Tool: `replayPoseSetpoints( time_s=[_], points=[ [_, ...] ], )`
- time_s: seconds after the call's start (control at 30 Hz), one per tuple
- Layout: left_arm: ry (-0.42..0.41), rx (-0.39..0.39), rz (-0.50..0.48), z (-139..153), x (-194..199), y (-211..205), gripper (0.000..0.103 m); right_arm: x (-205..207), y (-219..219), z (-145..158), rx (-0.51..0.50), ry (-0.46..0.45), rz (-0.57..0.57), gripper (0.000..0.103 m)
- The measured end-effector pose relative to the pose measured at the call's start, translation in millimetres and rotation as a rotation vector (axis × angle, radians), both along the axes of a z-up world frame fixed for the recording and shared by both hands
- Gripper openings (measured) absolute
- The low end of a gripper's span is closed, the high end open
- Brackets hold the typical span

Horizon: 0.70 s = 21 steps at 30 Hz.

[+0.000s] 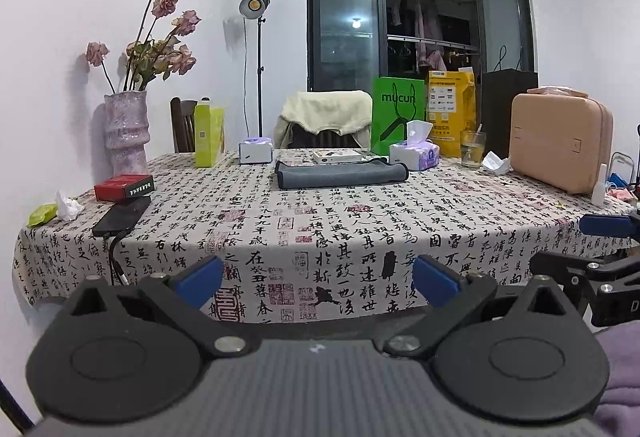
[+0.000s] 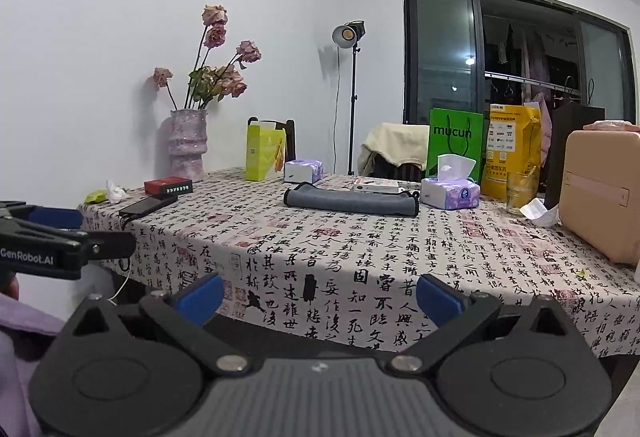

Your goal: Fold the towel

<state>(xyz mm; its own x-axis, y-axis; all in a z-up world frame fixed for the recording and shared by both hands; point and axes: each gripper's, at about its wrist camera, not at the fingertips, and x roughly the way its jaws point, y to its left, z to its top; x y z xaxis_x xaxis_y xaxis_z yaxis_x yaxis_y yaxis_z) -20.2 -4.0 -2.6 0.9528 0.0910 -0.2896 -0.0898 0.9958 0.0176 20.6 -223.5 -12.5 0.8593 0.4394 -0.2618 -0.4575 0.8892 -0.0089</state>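
Towel [image 1: 340,175] first: grey, lying flat as a long low band toward the far side of the counter [image 1: 280,229], up at twelve o'clock from both tools and well apart from them. It looks already doubled over, with rolled ends, though from this low angle I can't tell how many layers. At its two o'clock sits the tissue pack [image 1: 414,155], near it; a flat white box [image 1: 338,156] lies just behind at twelve. The left tool [image 1: 318,279] hangs off the near counter edge, blue pads spread wide, nothing between them. The right tool [image 2: 320,299] hangs likewise, jaws apart and empty, with the left one showing at its nine o'clock. My read: either the approach step, or a fold finished with both tools backed off; the pictures don't settle it. If more folding is due, both tools must travel toward twelve, drop low, and each pinch one end of the towel without nudging the tissue pack.
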Motion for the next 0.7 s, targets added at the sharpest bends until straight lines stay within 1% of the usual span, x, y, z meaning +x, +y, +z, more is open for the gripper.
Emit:
replayPoseSetpoints(
  time_s=[0.7],
  points=[
    [0.000,0.006,-0.013,-0.5,0.5,-3.7,0.103,-0.6,0.4,-1.2,0.005,0.001,0.002,0.103]
  ],
)
